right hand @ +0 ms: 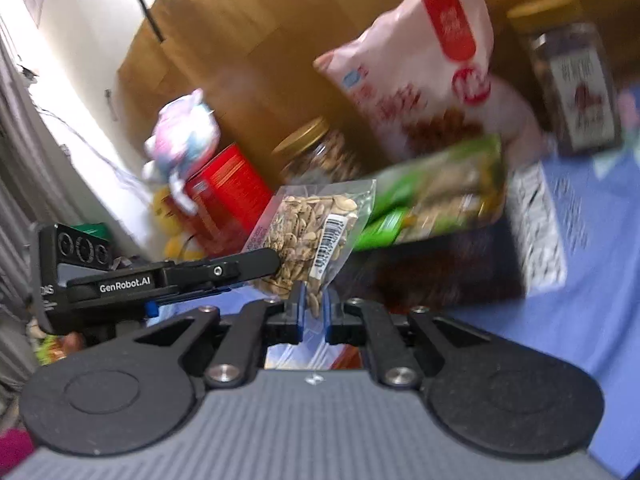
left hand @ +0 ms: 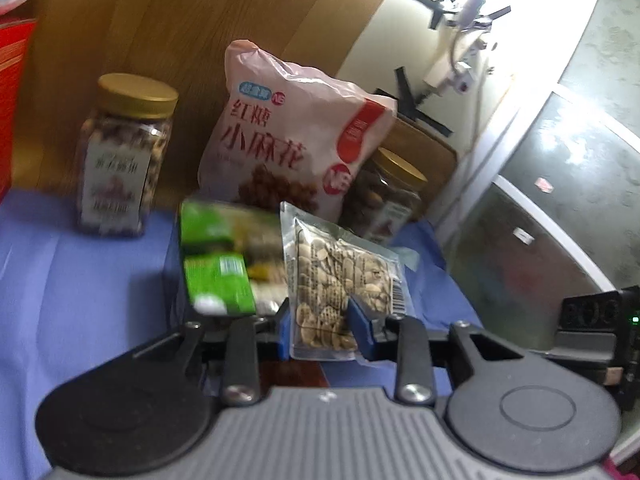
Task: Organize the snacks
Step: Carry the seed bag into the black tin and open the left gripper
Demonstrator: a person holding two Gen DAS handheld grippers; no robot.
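A clear packet of seeds [left hand: 340,280] is held upright between both grippers above the blue cloth. My left gripper [left hand: 324,328] has its blue pads on both sides of the packet's lower part. My right gripper [right hand: 313,308] is shut on the packet's bottom corner [right hand: 312,236]; the left gripper's finger shows beside it. Behind stand a green snack box [left hand: 228,256], a pink bag of twists [left hand: 288,136] and a gold-lidded jar [left hand: 124,156]. A second jar [left hand: 388,196] is partly hidden by the bag.
A blue cloth [left hand: 80,288] covers the table. Cardboard boxes [left hand: 180,20] stand behind. A red tin [right hand: 224,192] with a plush toy [right hand: 184,140] on it sits at left in the right wrist view. A dark box [right hand: 440,268] lies under the green one.
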